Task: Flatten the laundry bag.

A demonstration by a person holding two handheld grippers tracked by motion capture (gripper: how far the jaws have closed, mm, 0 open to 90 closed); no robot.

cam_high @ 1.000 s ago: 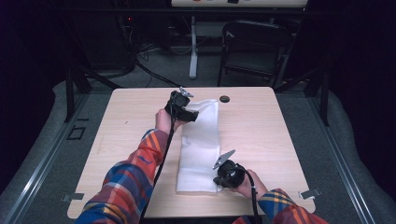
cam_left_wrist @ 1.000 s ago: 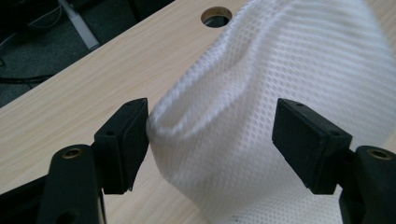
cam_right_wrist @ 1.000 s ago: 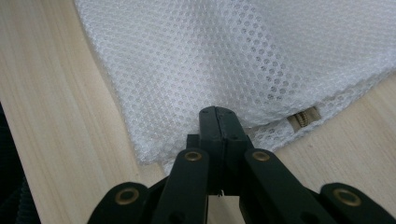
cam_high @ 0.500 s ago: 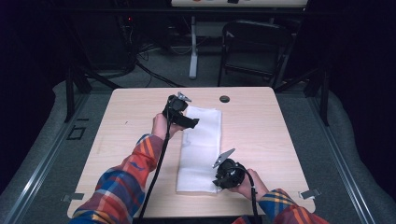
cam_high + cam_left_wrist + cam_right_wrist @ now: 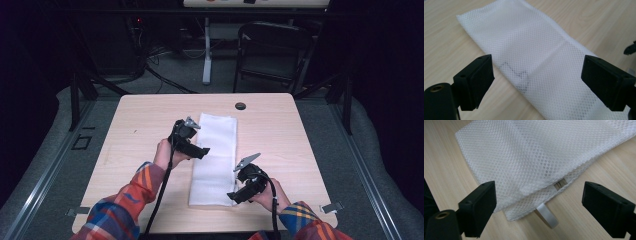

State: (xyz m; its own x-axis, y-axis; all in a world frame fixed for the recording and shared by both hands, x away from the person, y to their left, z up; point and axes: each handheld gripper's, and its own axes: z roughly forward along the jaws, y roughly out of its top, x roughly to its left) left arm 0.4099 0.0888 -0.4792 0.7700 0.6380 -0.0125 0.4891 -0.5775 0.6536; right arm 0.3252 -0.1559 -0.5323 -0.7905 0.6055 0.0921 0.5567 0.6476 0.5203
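Left gripper (image 5: 204,150) over the white mesh bag's (image 5: 216,150) left edge, jaws just opened wide, gripping nothing, mesh below between them. Bag lies flat mid-table (image 5: 300,145). Right gripper (image 5: 232,196) at its near corner, jaws just opened too, empty; zipper pull (image 5: 546,218) just ahead.

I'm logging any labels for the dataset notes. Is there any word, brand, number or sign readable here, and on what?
None can be read.
White mesh bag: a faint dark mark shows through the mesh, too blurred to read.
White loop tab at the bag's edge: blank.
Far board beyond the table: coloured spots, too small to read.
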